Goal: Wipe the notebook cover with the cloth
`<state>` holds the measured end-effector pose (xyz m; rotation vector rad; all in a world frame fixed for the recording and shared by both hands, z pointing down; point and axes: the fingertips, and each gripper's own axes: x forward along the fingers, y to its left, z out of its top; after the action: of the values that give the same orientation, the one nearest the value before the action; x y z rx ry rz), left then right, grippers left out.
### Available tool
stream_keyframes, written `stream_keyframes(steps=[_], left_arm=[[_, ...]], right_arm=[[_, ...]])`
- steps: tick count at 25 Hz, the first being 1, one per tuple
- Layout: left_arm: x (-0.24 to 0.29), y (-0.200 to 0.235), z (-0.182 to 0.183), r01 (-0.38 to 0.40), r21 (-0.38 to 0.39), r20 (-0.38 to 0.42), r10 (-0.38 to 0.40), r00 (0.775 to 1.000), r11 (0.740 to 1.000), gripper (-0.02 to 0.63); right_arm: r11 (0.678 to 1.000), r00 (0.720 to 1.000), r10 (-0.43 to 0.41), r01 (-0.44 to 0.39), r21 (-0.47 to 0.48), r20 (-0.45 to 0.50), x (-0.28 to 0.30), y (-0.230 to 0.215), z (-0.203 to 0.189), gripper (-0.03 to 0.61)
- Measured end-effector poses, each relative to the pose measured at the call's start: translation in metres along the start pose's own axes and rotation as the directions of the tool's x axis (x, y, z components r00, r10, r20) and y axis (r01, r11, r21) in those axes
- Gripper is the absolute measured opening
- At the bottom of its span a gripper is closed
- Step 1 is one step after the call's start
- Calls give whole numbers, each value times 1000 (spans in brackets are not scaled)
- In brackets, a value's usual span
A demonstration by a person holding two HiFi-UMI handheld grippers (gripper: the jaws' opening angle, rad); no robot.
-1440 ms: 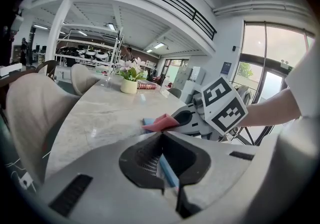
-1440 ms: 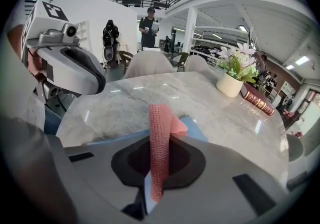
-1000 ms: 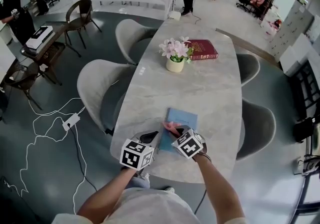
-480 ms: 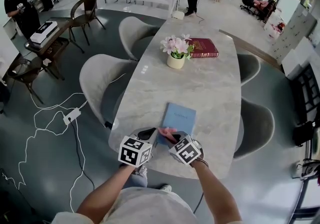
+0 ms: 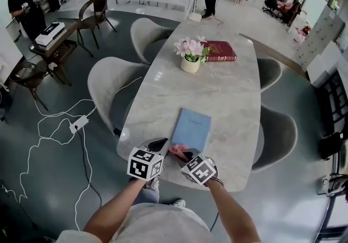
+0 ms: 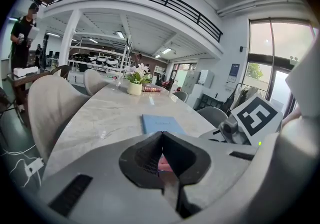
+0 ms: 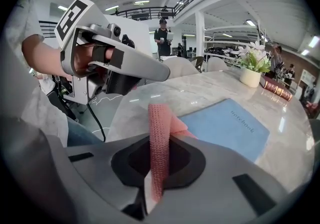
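The light-blue notebook point(image 5: 191, 129) lies flat on the marble table point(image 5: 217, 95), near its front end. My right gripper point(image 5: 179, 153) hovers just before the notebook's near edge, shut on a pink knitted cloth point(image 7: 159, 133) that stands up between its jaws. In the right gripper view the notebook point(image 7: 231, 129) is ahead and to the right. My left gripper point(image 5: 159, 145) is close beside the right one, to its left, with jaws shut and nothing between them. The left gripper view shows the notebook point(image 6: 161, 124) a short way ahead of that gripper point(image 6: 161, 133).
A pot of pink flowers point(image 5: 190, 57) and a red book point(image 5: 219, 50) sit at the table's far end. Grey chairs point(image 5: 109, 92) flank both sides of the table. Cables and a power strip point(image 5: 79, 124) lie on the floor at the left. People stand in the background.
Both grippers have drawn back toward the table's near edge. The cloth, which lay on the notebook's near part, is now off the cover, just in front of it.
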<state>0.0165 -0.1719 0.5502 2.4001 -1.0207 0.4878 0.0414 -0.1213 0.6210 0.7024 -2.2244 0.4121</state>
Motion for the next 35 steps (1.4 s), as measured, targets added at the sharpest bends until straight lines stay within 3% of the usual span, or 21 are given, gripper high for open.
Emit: stream_keyframes(steps=[5,11,20,29,35], left_arm=[[-3,-3,0,0,4,2,0,1000,1000,7],[-1,-6,4,7,13,6,-8,1000,1000,8],[16,-13,15,58,36,1,-58,998,998,8],[35,-13,23,102,60,-23,-101,995,993,8],[47,-4,31,122,35,-18,-121,992,992,8]], right_arm=[[1000,1000,3,-3,2,14,-4,9,-1,15],[999,996,-54,54,4,66,-24,-3,11,15],[984,978,-177,178,2,108,-65,-54,34,15],[959,957,-280,282,-14,76,-85,-111,40,15],[944,944,-327,329,-28,48,-83,-146,42,15]])
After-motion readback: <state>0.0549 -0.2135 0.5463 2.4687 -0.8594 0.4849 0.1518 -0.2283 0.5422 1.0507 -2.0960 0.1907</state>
